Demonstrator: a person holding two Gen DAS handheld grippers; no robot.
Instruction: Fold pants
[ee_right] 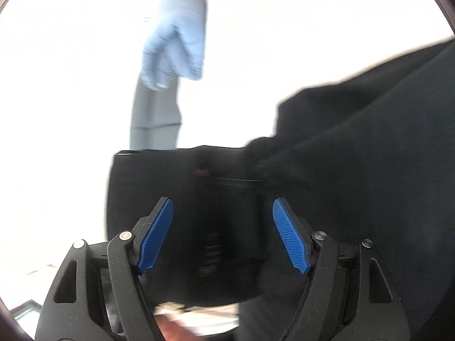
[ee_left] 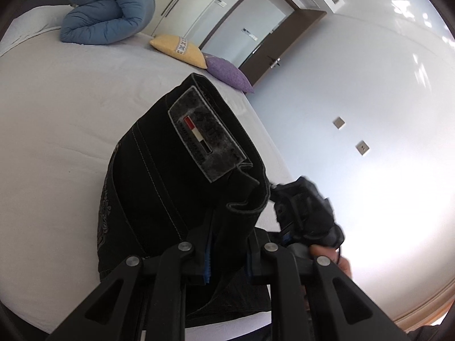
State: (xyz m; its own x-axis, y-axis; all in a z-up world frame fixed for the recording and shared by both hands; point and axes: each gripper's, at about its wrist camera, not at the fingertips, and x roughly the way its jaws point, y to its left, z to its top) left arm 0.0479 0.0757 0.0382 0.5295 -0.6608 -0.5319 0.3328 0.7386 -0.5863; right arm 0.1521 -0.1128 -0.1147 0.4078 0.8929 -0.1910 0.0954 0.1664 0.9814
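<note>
- Gripping the black pants [ee_left: 182,176] at the waistband, the left gripper [ee_left: 227,258] has its fingers drawn narrow on the fabric; blue pad edges barely show either side of the cloth.
- Pants rise from 6 o'clock toward centre in the left wrist view, grey brand patch [ee_left: 206,135] facing the camera, lifted above the white bed [ee_left: 57,119].
- Right gripper [ee_left: 304,213] sits at 4 o'clock, just beside the waistband, blurred.
- Right wrist view: right gripper's blue pads [ee_right: 157,236] stand wide apart, nothing pressed between them; dark pants fabric lies behind, spreading to 3 o'clock.
- Rolled blue quilt [ee_left: 105,11] at 11 o'clock, yellow pillow [ee_left: 179,49] and purple pillow [ee_left: 227,75] at 12, on the bed's far side.
</note>
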